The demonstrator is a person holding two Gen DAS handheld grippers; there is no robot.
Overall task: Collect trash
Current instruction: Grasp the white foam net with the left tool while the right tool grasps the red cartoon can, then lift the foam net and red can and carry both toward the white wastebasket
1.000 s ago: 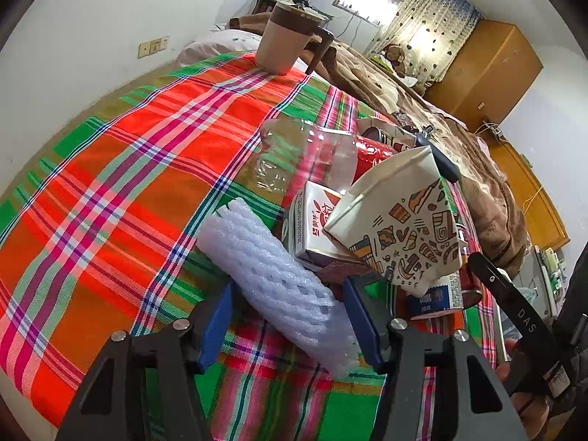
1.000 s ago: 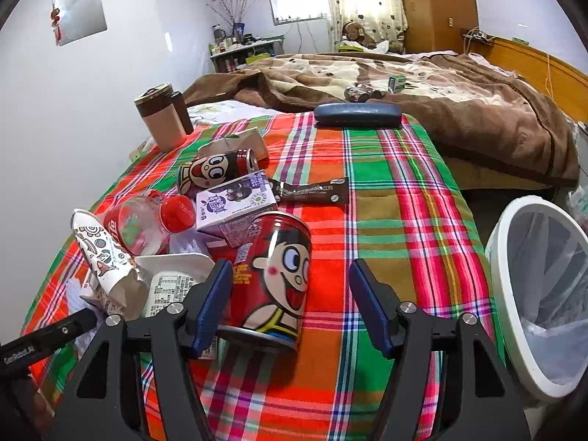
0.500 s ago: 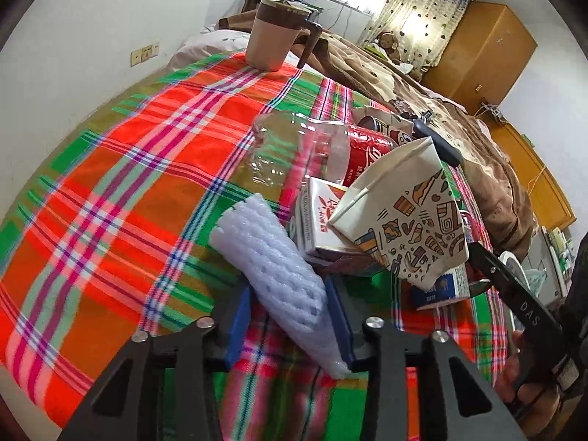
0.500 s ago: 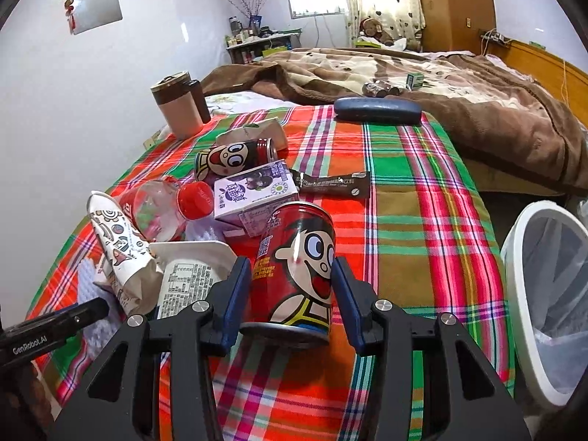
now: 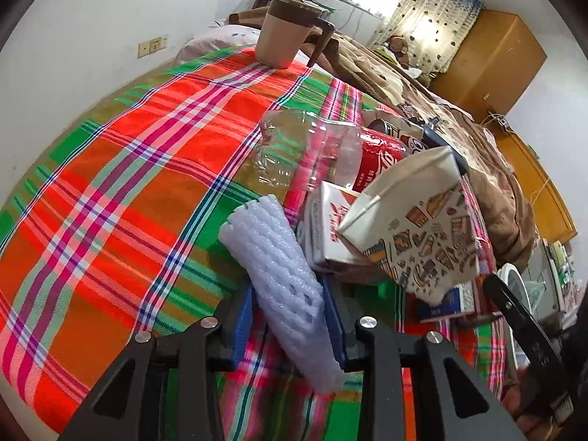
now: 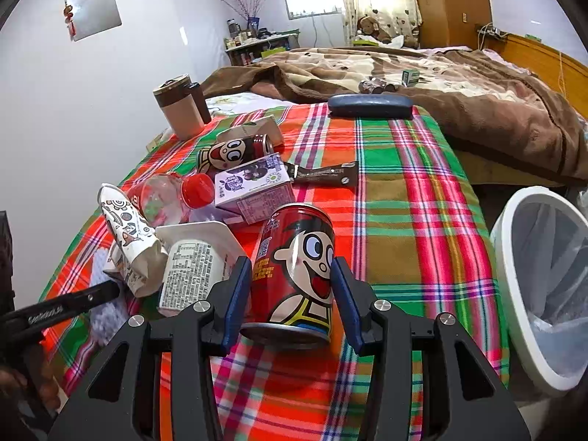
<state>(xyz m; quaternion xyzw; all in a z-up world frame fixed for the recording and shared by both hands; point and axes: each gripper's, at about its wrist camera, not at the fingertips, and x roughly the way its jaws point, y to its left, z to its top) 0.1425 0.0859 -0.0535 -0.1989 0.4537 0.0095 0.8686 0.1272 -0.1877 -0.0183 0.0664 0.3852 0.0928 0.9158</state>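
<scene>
My left gripper (image 5: 290,316) is shut on a white foam net sleeve (image 5: 279,264) lying on the plaid cloth (image 5: 128,169). Just right of it lie a small carton (image 5: 327,228), a patterned paper bag (image 5: 422,228) and a clear plastic bottle (image 5: 312,147). My right gripper (image 6: 290,297) is shut on a red cartoon-face can (image 6: 297,268), tilted on the cloth. The white trash bin (image 6: 544,279) with a clear liner stands at the right, beside the table edge.
More trash lies ahead of the right gripper: a purple milk carton (image 6: 253,187), a second cartoon can (image 6: 235,152), a red-capped bottle (image 6: 172,194), a dark wrapper (image 6: 323,174), a white tub (image 6: 194,264). A beige mug (image 6: 180,110) and a dark case (image 6: 367,104) stand farther back.
Both grippers have closed from open: the left onto the foam sleeve, the right onto the red can. Both moved slightly forward.
</scene>
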